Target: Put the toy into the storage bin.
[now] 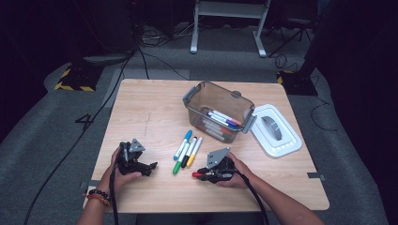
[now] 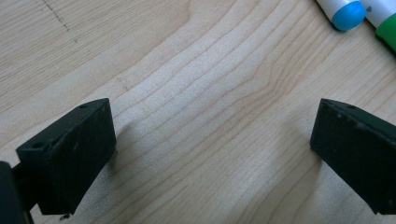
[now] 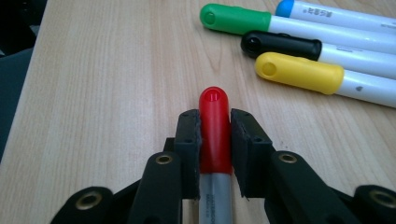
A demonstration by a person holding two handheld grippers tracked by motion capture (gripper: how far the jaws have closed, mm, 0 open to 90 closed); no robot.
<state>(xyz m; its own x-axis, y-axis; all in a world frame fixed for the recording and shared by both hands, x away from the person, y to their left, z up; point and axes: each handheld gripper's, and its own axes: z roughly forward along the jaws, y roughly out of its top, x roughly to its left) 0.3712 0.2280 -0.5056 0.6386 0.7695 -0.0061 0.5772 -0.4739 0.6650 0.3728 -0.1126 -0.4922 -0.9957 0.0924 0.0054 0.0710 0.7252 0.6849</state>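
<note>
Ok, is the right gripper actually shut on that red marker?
Shut on it: the right gripper has both pads pressed against the red marker cap.

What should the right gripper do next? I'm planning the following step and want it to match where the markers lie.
Probably lift the red marker and carry it toward the clear bin. The right gripper is shut on its cap, the bin already holds markers, and four others lie loose on the table. The left gripper is open over bare wood.
</note>
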